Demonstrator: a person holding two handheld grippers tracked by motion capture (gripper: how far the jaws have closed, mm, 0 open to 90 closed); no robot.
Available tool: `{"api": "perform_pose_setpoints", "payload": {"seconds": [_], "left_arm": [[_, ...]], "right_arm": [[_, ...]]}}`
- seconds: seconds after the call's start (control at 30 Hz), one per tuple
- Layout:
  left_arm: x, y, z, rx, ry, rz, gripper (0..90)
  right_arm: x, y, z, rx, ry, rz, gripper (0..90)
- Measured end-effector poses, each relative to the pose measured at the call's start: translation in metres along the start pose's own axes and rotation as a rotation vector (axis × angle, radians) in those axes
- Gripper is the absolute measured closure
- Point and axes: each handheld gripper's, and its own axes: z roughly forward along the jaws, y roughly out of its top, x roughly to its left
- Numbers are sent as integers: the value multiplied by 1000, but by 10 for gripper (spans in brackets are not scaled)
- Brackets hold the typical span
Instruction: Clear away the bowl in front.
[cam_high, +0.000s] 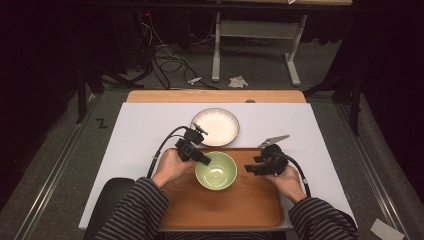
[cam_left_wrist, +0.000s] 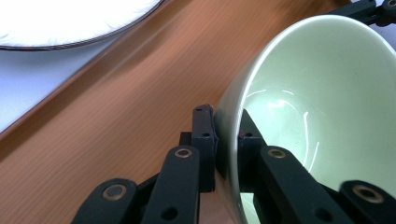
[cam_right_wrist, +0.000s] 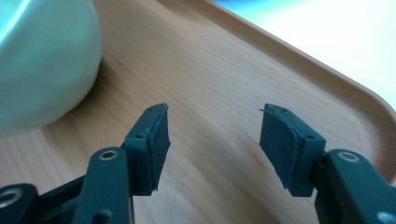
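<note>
**High view: your left hand-held gripper pinches the green bowl's rim on the tray**

High view shows the tabletop (cam_high: 140, 130), covered by a white sheet, with a strip of bare wood along its far edge. On the near half of it lies the wooden tray (cam_high: 250, 205), reaching almost to your side of the sheet. Just beyond the tray's far edge sits the white plate (cam_high: 216, 126), round with a dark ribbed rim, resting on the white sheet.

The green bowl (cam_high: 215, 170) stands upright on the tray, in its far left-of-middle part, close to the plate but apart from it.

Your left hand-held gripper (cam_high: 204, 160) comes in from the left and meets the bowl at its left rim. In the left gripper view, that left hand-held gripper (cam_left_wrist: 228, 140) has one pad outside the bowl's (cam_left_wrist: 317, 93) wall and the other inside, pressed onto the rim between them. The tray (cam_left_wrist: 116, 116) runs beneath, and the plate (cam_left_wrist: 70, 23) shows at the upper left.

Your right hand-held gripper (cam_high: 248, 169) hovers over the tray just right of the bowl, not touching it. In the right gripper view, your right hand-held gripper (cam_right_wrist: 212, 140) has its pads spread with only the tray (cam_right_wrist: 215, 84) between them; the bowl (cam_right_wrist: 42, 65) sits off to the upper left.
</note>
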Motion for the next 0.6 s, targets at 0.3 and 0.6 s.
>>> {"api": "perform_pose_setpoints", "payload": {"seconds": [0.3,0.6], "left_arm": [[0,-1,3,1,6,3,828],[1,-2,5,-2,25,12,825]], "right_arm": [[0,0,0,2,3,6,437],[0,0,1,3,0,-10,437]]}}
